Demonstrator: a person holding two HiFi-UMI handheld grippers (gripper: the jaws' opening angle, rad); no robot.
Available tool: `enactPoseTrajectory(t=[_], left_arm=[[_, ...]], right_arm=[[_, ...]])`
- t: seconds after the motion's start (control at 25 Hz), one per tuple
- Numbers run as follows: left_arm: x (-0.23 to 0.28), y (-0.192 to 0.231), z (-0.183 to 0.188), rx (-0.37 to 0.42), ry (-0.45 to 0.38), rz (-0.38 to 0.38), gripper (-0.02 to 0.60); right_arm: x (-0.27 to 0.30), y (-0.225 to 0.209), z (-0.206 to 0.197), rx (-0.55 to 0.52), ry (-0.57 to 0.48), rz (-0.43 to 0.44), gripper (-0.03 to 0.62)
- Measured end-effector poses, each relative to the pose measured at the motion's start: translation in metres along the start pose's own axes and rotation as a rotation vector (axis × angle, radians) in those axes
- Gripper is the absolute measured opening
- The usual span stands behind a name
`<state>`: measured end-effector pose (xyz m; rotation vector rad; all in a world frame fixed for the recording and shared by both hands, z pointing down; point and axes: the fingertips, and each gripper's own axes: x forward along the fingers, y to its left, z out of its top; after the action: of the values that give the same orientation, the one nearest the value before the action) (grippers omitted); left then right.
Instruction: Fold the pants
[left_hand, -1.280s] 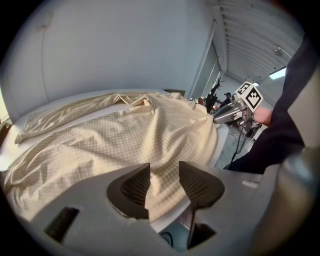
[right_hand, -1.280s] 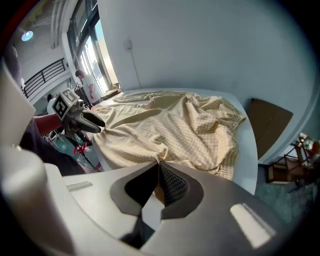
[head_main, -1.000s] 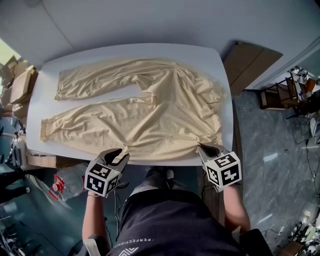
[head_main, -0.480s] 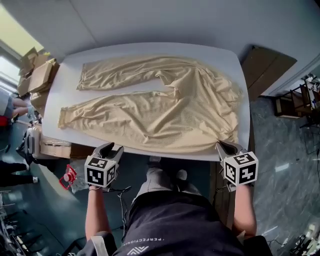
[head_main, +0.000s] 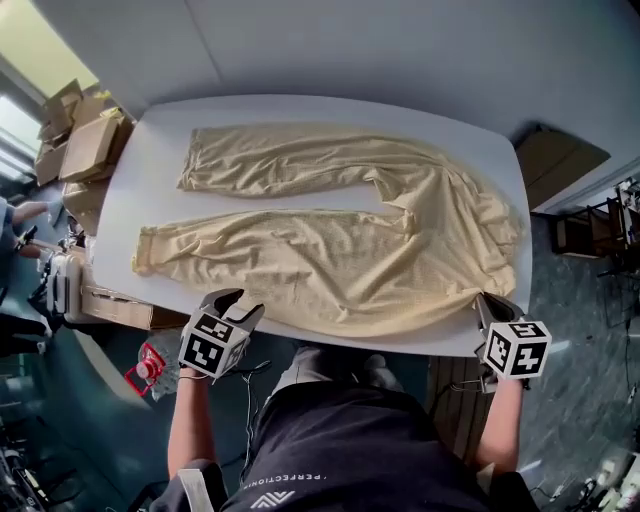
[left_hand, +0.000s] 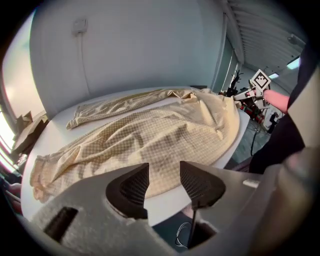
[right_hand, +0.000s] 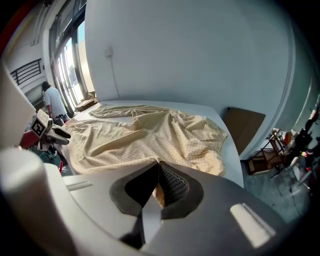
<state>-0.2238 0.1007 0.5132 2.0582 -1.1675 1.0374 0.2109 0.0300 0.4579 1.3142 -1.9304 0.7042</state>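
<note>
Beige pants (head_main: 340, 250) lie spread on the white surface (head_main: 160, 150), waistband at the right. The right claw (head_main: 486, 303) is clamped on the near waist corner, apparently as an anchor. The left claw (head_main: 240, 303), whose jaws have just been opening with nothing between them, hangs off the near edge.

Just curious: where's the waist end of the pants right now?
Head view: the waist end lies at the white table's right side, its near corner pinched in the right tool.

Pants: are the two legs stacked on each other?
No, the pants lie spread on the table, legs side by side with bare tabletop between.
</note>
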Motion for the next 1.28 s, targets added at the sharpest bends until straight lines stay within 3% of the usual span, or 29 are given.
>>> enactPoseTrajectory(t=[0.32, 0.48, 0.64, 0.76, 0.92, 1.16, 1.28], left_arm=[[0.011, 0.015, -0.005, 0.134, 0.098, -0.186, 0.178], [0.015, 0.019, -0.007, 0.255, 0.143, -0.209, 0.081], [0.015, 0.022, -0.009, 0.332, 0.169, -0.232, 0.070], [0.018, 0.027, -0.005, 0.319, 0.167, -0.245, 0.012], [0.019, 0.030, -0.002, 0.301, 0.176, -0.277, 0.011], [0.011, 0.043, 0.028, 0.333, 0.112, -0.211, 0.009], [0.005, 0.052, 0.047, 0.287, 0.071, -0.191, 0.010]], right_arm=[[0.020, 0.005, 0.036, 0.090, 0.004, -0.116, 0.009], [0.025, 0.009, 0.037, 0.122, 0.018, -0.167, 0.009], [0.026, 0.011, 0.036, 0.154, 0.027, -0.214, 0.009], [0.025, 0.012, 0.036, 0.167, 0.030, -0.241, 0.009], [0.018, 0.014, 0.030, 0.168, 0.046, -0.267, 0.009], [0.010, 0.011, 0.033, 0.156, 0.038, -0.295, 0.009], [0.010, 0.009, 0.037, 0.151, 0.027, -0.297, 0.009]])
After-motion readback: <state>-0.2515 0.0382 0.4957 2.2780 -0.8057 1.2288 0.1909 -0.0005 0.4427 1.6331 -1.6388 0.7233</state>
